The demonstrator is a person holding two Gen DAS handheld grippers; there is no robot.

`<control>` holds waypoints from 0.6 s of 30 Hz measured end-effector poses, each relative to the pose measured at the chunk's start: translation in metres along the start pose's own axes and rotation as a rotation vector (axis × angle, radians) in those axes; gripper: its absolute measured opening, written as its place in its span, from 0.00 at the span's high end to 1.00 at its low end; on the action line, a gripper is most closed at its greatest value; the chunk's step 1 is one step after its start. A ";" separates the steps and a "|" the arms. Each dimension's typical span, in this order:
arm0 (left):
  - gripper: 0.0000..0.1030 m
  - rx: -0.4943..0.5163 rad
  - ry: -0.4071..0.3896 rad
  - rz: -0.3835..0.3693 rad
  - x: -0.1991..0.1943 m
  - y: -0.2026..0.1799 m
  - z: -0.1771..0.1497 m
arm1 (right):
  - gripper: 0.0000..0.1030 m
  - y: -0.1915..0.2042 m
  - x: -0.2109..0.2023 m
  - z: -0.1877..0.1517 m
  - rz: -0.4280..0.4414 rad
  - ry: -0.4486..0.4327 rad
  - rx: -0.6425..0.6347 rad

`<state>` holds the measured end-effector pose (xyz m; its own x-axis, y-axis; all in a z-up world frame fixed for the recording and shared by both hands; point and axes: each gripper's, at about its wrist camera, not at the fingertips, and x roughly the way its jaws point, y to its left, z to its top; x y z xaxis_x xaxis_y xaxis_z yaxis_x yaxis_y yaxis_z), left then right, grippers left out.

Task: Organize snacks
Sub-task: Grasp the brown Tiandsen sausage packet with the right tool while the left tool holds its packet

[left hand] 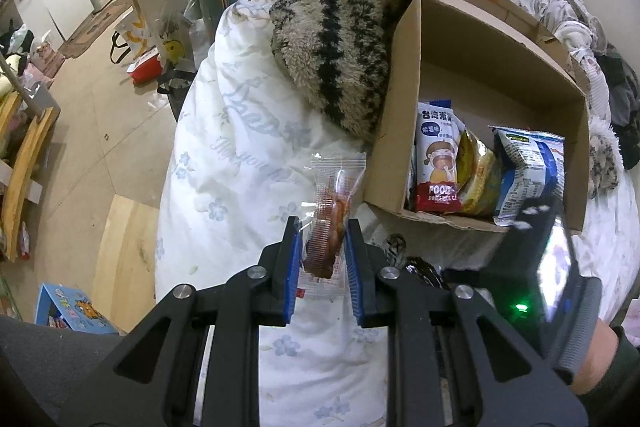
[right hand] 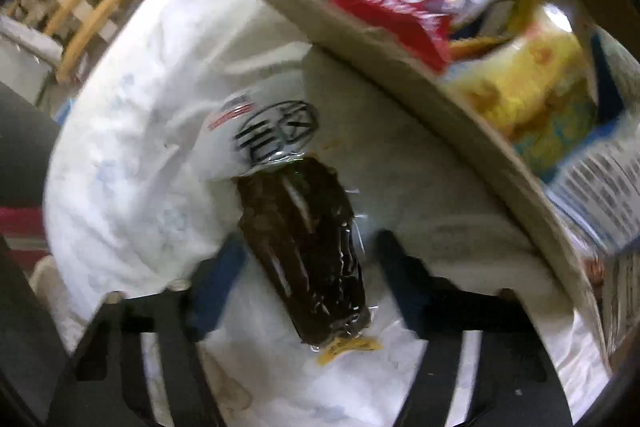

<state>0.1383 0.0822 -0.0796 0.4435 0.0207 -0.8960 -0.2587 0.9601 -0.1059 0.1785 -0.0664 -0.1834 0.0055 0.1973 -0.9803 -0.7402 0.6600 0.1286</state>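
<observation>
The left tongs (left hand: 322, 247) are clamped on a clear-wrapped reddish snack (left hand: 330, 227) held above the bed's white quilt (left hand: 224, 163), just short of the cardboard box (left hand: 396, 115). The right tongs (right hand: 308, 267) stand open astride a dark wrapped bar (right hand: 304, 247) on the quilt, their pads off it, so I'd square them to its long sides before closing. The box's near wall (right hand: 400, 75) rises close by; both snacks must lift clear of it, and room inside is beyond the standing packets (left hand: 436, 163).
</observation>
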 end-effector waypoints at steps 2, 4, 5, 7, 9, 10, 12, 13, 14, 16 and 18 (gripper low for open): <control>0.83 0.001 -0.002 -0.001 0.000 -0.001 0.001 | 0.45 -0.003 -0.005 -0.006 0.019 0.005 0.024; 0.83 0.001 -0.002 -0.003 -0.001 -0.003 0.001 | 0.45 -0.007 -0.008 -0.016 0.024 0.022 0.057; 0.83 -0.001 -0.001 -0.004 -0.001 -0.003 0.000 | 0.45 -0.008 -0.011 -0.023 0.026 0.030 0.075; 0.83 0.000 0.005 -0.008 -0.001 -0.005 -0.001 | 0.45 -0.016 -0.015 -0.038 0.031 0.049 0.144; 0.83 0.011 0.022 -0.014 0.002 -0.009 -0.003 | 0.45 -0.027 -0.024 -0.059 0.046 0.062 0.257; 0.83 0.019 0.031 -0.016 0.004 -0.011 -0.005 | 0.45 -0.033 -0.027 -0.069 0.050 0.065 0.319; 0.83 0.040 0.053 -0.023 0.008 -0.018 -0.010 | 0.45 -0.041 -0.034 -0.084 0.048 0.060 0.413; 0.83 0.048 0.060 -0.027 0.009 -0.020 -0.012 | 0.45 -0.042 -0.033 -0.095 0.050 0.054 0.456; 0.83 0.055 0.065 -0.029 0.010 -0.023 -0.013 | 0.45 -0.043 -0.034 -0.100 0.047 0.053 0.480; 0.83 0.072 0.067 -0.029 0.011 -0.027 -0.016 | 0.45 -0.040 -0.036 -0.112 0.030 0.053 0.513; 0.83 0.083 0.063 -0.027 0.010 -0.030 -0.017 | 0.45 -0.035 -0.032 -0.122 0.004 0.049 0.509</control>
<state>0.1355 0.0487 -0.0928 0.3935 -0.0207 -0.9191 -0.1741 0.9800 -0.0966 0.1224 -0.1847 -0.1747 -0.0372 0.1742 -0.9840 -0.3190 0.9311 0.1768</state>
